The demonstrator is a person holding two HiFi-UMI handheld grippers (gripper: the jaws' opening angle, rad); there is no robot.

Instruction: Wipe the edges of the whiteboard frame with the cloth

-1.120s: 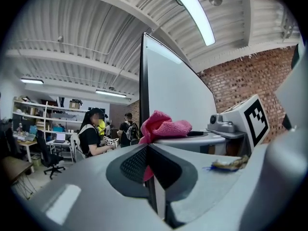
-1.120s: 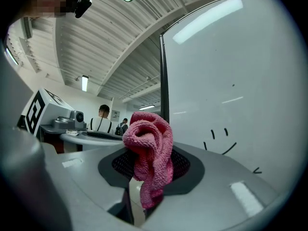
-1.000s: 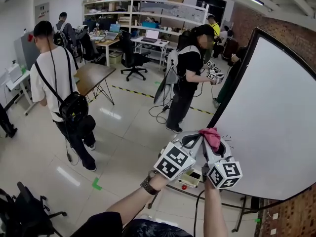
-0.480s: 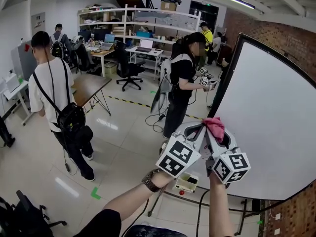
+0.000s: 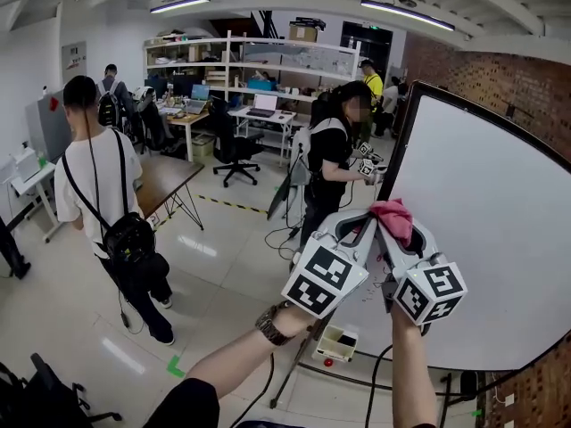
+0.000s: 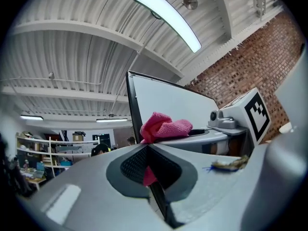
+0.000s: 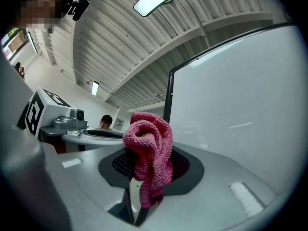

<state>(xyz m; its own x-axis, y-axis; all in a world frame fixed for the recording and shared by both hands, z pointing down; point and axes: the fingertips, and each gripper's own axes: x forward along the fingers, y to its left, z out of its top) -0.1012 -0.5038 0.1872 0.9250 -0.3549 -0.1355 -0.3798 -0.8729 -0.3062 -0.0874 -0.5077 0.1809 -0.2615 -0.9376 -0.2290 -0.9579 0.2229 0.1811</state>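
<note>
The whiteboard (image 5: pixel 486 230) stands on the right, and its black frame edge (image 5: pixel 400 145) runs down just beyond my grippers. A pink cloth (image 5: pixel 393 218) is bunched at the tips of both. My right gripper (image 5: pixel 393 235) is shut on the cloth (image 7: pixel 149 146), which bulges out over its jaws (image 7: pixel 142 170) in front of the frame (image 7: pixel 168 97). My left gripper (image 5: pixel 364 227) sits close beside it, jaws together, with a pink scrap pinched between its pads (image 6: pixel 147 173). The rest of the cloth (image 6: pixel 164 127) shows above them, next to the frame (image 6: pixel 133 107).
A person in black (image 5: pixel 334 163) holding grippers stands by the board's far left edge. Another in a white shirt with a backpack (image 5: pixel 98 194) walks at left. A folding table (image 5: pixel 165 172), office desks and shelves (image 5: pixel 241 69) lie behind. A small box (image 5: pixel 340 341) sits under the board.
Both grippers have risen together with the cloth, up along the frame's left edge. The person in white has stepped slightly away to the left.
</note>
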